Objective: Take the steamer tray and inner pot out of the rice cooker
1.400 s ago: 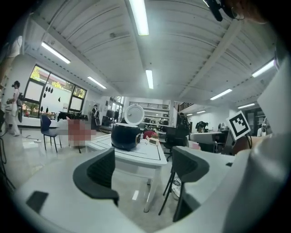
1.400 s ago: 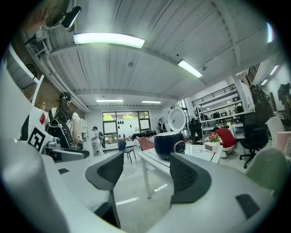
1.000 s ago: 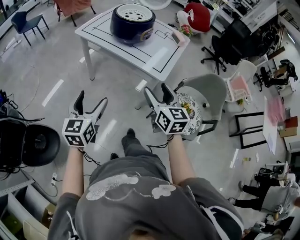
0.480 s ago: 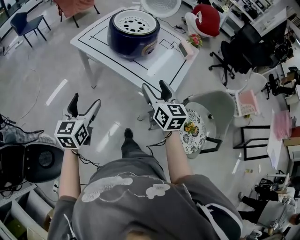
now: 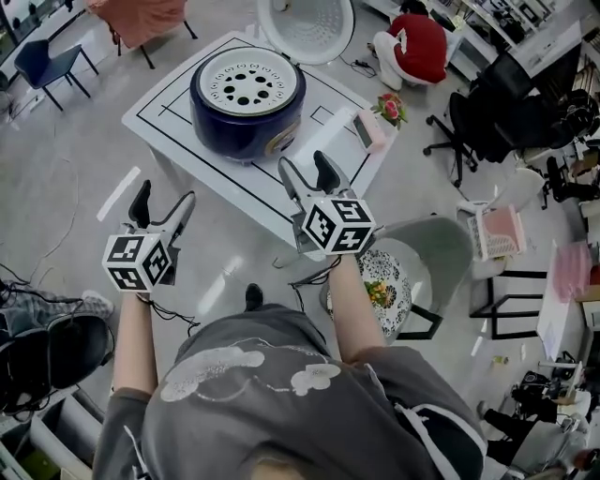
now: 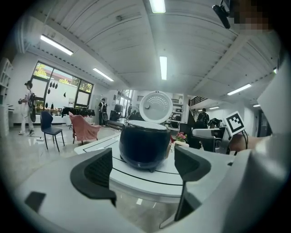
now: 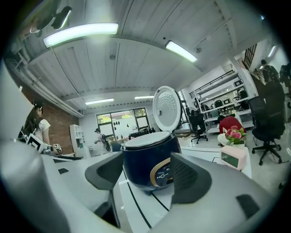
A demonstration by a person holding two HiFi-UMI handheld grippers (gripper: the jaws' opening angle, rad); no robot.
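Observation:
A dark blue rice cooker stands on a white table with its round lid swung up and back. A white steamer tray with several holes sits in its mouth; the inner pot is hidden under it. My left gripper hangs open over the floor, short of the table's near edge. My right gripper is open over the table's near edge, just right of the cooker. Neither holds anything.
A pink box and a small flower bunch sit on the table's right side. A grey chair with a patterned cushion is to my right, a black office chair beyond it, and a blue chair at far left.
The table and cooker have come nearer as the person walked forward. Both grippers have advanced with them, still open; the right one now reaches over the table's edge.

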